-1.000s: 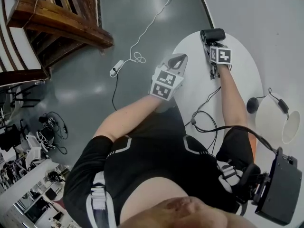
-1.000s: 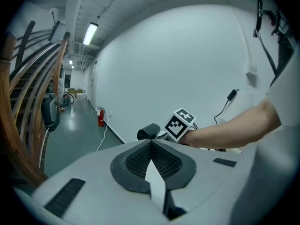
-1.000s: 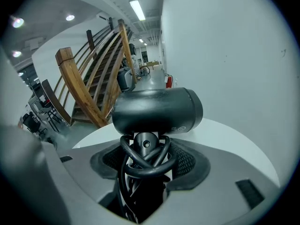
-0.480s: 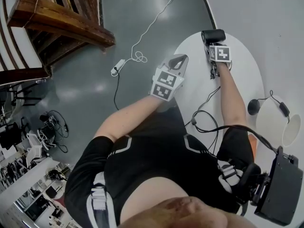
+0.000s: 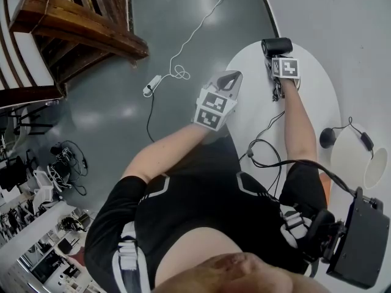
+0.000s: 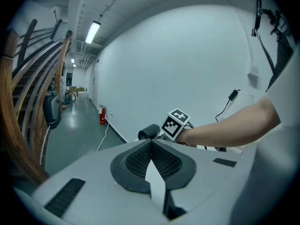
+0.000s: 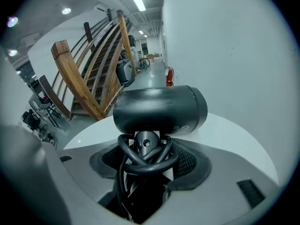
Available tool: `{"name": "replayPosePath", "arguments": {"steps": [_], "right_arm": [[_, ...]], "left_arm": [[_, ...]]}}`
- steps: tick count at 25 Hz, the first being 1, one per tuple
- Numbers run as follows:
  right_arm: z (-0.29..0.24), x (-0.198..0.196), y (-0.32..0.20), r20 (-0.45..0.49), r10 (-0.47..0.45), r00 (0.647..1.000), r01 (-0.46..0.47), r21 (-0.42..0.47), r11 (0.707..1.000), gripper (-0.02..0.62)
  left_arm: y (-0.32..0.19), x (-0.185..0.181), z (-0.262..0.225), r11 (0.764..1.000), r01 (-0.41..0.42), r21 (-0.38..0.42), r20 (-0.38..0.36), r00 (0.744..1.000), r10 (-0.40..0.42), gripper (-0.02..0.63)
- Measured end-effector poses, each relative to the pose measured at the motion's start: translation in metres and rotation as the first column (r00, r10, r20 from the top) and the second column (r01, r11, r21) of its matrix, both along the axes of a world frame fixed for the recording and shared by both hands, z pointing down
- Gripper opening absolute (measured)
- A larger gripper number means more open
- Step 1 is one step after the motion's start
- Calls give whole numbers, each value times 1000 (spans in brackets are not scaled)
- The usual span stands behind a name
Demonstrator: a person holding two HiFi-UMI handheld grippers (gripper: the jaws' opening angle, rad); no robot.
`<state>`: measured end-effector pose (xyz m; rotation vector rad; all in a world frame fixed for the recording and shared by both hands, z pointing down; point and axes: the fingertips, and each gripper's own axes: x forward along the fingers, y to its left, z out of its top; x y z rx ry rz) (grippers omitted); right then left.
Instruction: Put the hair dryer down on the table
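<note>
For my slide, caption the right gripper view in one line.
Right claw holding the black hair dryer by its cord-wrapped handle over the white table.

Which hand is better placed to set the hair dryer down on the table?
Right: the right gripper holds the hair dryer over the white table. The left gripper is shut and empty.

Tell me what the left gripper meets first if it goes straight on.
Probably the table, since the left gripper tilts down over its edge; the hair dryer lies just beyond. Depth is unclear.
</note>
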<state>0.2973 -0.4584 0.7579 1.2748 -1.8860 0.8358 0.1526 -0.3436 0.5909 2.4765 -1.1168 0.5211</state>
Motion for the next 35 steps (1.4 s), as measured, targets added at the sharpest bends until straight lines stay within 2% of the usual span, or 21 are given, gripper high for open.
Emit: {"name": "replayPosePath", "arguments": {"steps": [8,11,15,20,25,29,30,32,35], "right_arm": [[3,-2,3,-24,-25,999,25,-6,1000,287],[0,-5,6,-50,-41,998,42,4,999,327],[-31,-7,24,-49,1,999,2,71,997,328],[-52,-8,17,-42,15,999,-9,143,990,328],[-78,-4,23,-38,32,999,-23,232,972,328],[-120,-1,42,-20,92,996,-82,305,949,324],[-129,1,47,-8,107,994,-99,321,942,307],[-145,3,57,8,125,992,-119,356,927,202],[-175,2,72,12,126,992,-120,412,904,174]], "left_arm": [[7,-3,-8,1000,-18,14,-10,1000,18,31],[12,-8,-14,999,-28,20,-9,1000,28,31],[30,-17,-28,999,-44,31,-16,999,45,31],[20,-18,-31,997,-72,39,-23,997,73,31],[26,1,-31,988,-140,72,-28,990,142,31],[35,5,-47,983,-166,78,-49,984,170,31],[36,7,-50,981,-173,82,-53,983,178,31],[39,12,-56,978,-189,91,-63,979,195,31],[43,19,-67,971,-214,110,-75,972,223,31]]}}
